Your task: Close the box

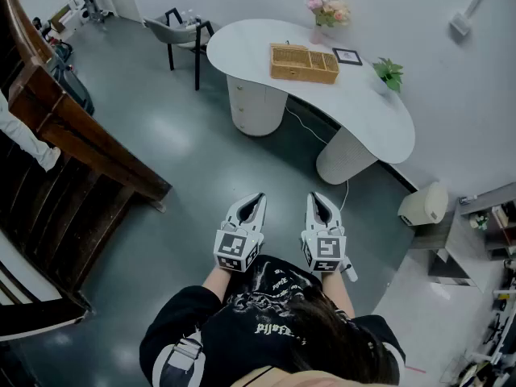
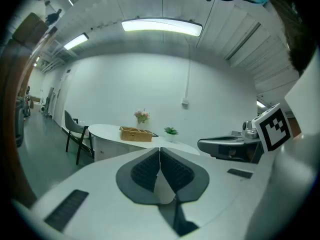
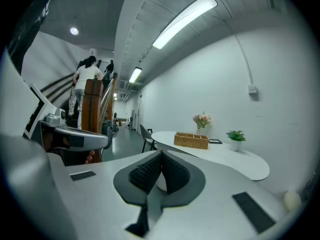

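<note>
A woven wicker box [image 1: 303, 63] stands on the white curved table [image 1: 379, 119], its compartments showing from above; it also shows far off in the left gripper view as the box [image 2: 135, 133] and in the right gripper view as the box [image 3: 191, 140]. My left gripper [image 1: 256, 198] and right gripper [image 1: 318, 198] hang side by side over the grey floor, well short of the table. Both are shut with their tips touching and nothing between them. In their own views the left gripper [image 2: 160, 150] and right gripper [image 3: 161, 154] point toward the table.
On the table also stand a vase of pink flowers [image 1: 326, 10], a small framed picture [image 1: 347, 56] and a potted green plant [image 1: 390, 73]. A chair [image 1: 181, 35] is at the table's left end. A wooden stair rail [image 1: 72, 127] runs along the left. A beige bin [image 1: 423, 204] sits right.
</note>
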A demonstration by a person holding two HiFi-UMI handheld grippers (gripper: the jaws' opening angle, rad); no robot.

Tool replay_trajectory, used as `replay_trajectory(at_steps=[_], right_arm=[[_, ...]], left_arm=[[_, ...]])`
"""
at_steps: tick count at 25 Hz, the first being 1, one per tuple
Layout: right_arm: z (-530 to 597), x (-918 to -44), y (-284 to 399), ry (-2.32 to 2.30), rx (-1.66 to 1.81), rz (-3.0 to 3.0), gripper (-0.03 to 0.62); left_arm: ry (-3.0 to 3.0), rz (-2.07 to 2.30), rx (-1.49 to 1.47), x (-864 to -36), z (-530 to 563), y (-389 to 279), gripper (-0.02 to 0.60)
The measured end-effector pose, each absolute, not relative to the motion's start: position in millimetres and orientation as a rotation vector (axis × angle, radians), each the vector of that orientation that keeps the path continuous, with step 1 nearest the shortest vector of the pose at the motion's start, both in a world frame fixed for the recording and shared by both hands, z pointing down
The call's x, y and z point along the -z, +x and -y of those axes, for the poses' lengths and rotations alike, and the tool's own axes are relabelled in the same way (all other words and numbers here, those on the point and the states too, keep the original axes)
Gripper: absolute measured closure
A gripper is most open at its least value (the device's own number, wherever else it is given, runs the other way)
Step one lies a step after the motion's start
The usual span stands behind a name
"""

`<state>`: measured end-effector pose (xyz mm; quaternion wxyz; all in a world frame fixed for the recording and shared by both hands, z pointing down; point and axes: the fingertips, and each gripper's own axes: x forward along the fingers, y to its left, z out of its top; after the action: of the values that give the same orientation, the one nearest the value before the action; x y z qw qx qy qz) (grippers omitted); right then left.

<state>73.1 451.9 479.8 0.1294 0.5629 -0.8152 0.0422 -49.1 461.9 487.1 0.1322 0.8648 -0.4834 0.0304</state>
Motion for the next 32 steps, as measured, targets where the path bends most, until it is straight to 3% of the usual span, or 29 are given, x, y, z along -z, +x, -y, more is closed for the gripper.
replay_trajectory(at_steps=[20,32], right_arm=[[-412.4,-505.3,54.2,1.666,-0.203,2.417,0.569],[-261.6,-499.1,103.8,1.414,-0.086,2.514,0.569]], left_arm=[[2.567,1.408,-0.164,-495.7,-422.9,-78.3,0.557],[2.459,1.485,-0.101,-507.0,-293.3,-14.2,0.557]])
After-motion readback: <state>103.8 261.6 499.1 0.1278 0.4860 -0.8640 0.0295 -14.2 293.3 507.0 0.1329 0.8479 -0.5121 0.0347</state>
